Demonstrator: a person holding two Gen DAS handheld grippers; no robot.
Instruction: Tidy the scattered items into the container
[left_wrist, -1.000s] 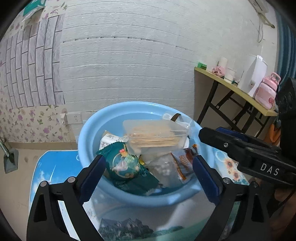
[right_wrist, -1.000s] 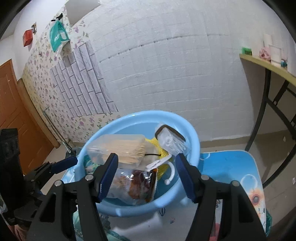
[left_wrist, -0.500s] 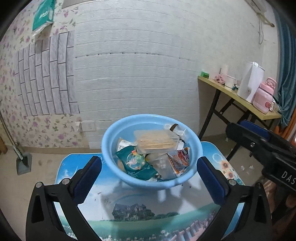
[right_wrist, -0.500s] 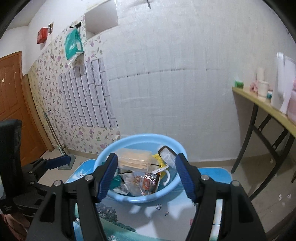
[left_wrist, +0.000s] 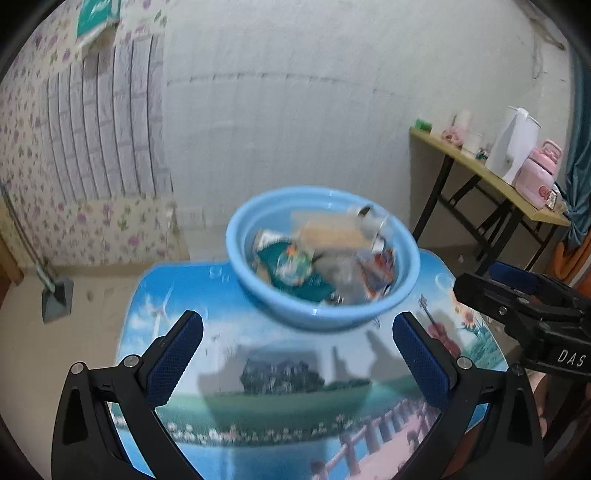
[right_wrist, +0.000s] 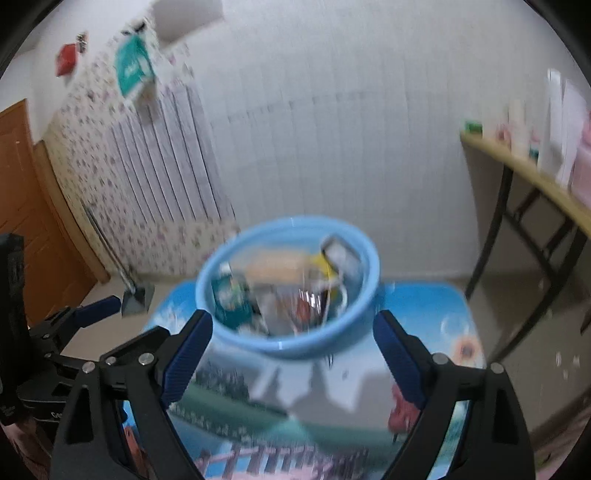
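Observation:
A light blue basin stands at the far side of a small table with a printed landscape top. It holds several items: a green snack packet, a clear box of sticks, a red snack bag. The basin also shows in the right wrist view. My left gripper is open and empty, well back from the basin over the table. My right gripper is open and empty, also back from the basin; it shows at the right of the left wrist view.
A wooden side table with black legs stands at the right, carrying a white jug and a pink bottle. A dustpan rests on the floor at the left. A white brick wall is behind the basin.
Both grippers have pulled back and up from the basin, which looks smaller and farther away. More of the printed tabletop shows. Both stay open and empty.

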